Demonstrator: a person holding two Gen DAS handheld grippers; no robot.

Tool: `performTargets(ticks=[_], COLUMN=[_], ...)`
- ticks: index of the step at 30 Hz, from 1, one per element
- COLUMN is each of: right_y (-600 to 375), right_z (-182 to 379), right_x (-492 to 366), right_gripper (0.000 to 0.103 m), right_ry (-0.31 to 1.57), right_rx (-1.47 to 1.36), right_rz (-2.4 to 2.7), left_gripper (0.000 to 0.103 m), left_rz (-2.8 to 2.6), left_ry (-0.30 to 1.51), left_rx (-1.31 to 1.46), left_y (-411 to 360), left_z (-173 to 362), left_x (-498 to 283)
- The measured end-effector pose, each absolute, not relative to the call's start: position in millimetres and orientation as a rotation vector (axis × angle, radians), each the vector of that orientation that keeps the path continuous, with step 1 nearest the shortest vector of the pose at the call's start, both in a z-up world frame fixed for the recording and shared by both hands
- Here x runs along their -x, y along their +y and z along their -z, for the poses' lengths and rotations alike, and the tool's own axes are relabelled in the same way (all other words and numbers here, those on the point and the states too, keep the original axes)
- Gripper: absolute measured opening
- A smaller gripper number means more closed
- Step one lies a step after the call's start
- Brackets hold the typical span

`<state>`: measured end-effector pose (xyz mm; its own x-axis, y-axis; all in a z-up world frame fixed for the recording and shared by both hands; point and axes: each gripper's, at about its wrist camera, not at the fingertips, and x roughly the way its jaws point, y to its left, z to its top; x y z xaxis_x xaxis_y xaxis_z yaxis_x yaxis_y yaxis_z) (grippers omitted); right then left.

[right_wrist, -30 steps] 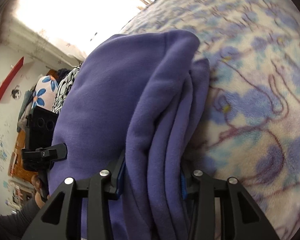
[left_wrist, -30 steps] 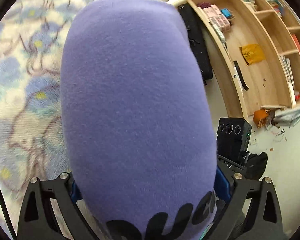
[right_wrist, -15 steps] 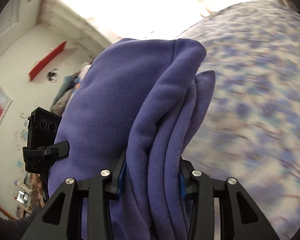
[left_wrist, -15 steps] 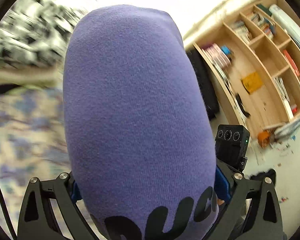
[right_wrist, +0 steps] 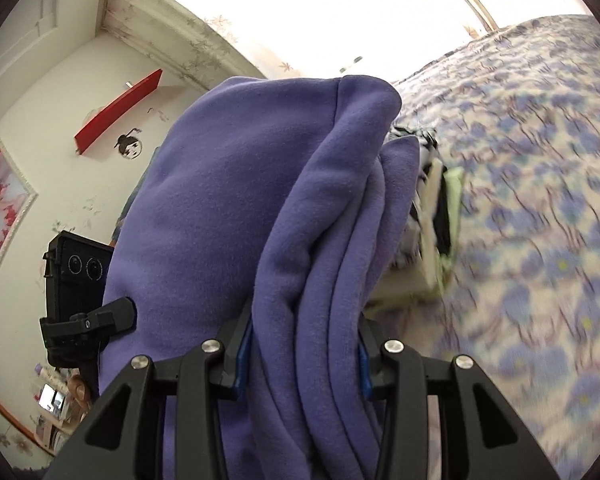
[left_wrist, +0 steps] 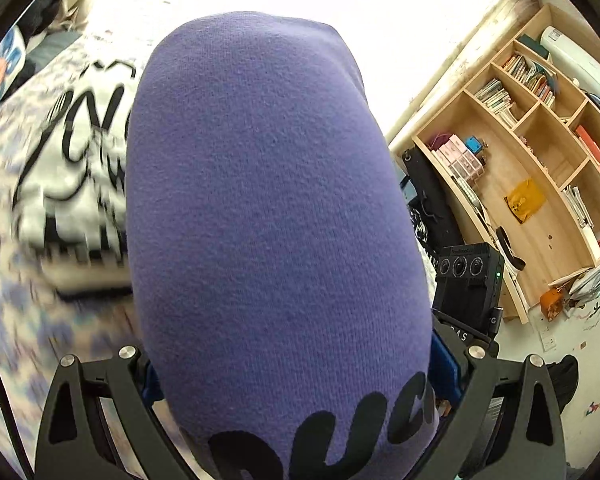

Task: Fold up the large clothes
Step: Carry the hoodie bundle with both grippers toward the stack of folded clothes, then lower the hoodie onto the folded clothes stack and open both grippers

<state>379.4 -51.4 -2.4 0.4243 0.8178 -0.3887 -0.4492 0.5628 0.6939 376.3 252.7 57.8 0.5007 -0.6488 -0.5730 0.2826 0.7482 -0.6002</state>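
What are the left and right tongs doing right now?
Left tongs: shut on the folded purple sweatshirt.
Right tongs: shut on the same sweatshirt's stacked folds.

Our left gripper (left_wrist: 296,376) points forward and somewhat downward, its two black fingers (left_wrist: 100,404) spread wide with a thick bundle of cloth filling the gap and bulging up over them; the blue pads press into it on both sides. Our right gripper (right_wrist: 304,360) also tilts a little below level, jaws set narrower, blue pads (right_wrist: 245,354) clamped on several stacked layers of the same cloth. From the right wrist we see the left gripper off to the left, a fingertip of our hand (right_wrist: 78,390) beneath it.
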Motion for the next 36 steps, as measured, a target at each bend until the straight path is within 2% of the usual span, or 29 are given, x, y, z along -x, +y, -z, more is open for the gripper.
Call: performTargets(ticks=[6, 10, 14, 17, 25, 28, 36], right_y=[-11.4, 13.3, 32.3, 38.9, 54.3, 64.7, 55.3], right_z=[-3.1, 19.1, 63.2, 68.7, 44.7, 57.7, 48.8], right_x=[-455.9, -516.2, -550.2, -556.2, -555.1, -561.4, -553.1], right_gripper=[0.040, 0.040, 0.040, 0.041, 0.041, 0.041, 0.050], right_ry=[0.761, 0.780, 0.820, 0.801, 0.780, 0.821, 0.865], right_rx=[-0.567, -0.608, -0.592, -0.579, -0.558, -0.566, -0.514], right_rz=[-0.775, -0.735, -0.678, -0.684, -0.733, -0.702, -0.660], left_gripper=[0.099, 0.099, 0.100, 0.100, 0.100, 0.100, 0.102], left_rz=[0.643, 0.635, 0.614, 0.618, 0.594, 0.574, 0.568], left_ry=[0.897, 0.956, 1.036, 0.977, 0.948, 0.976, 0.984], left_rx=[0.458, 0.436, 0.493, 0.491, 0.452, 0.489, 0.488], left_y=[291.2, 308.7, 336.2, 344.0, 358.6, 367.4, 361.7], left_z=[-54.5, -38.6, 20.7, 34.1, 8.6, 25.4, 26.9], left_x=[-494.3, -566.1, -623.9, -625.6, -616.2, -615.3, -608.4])
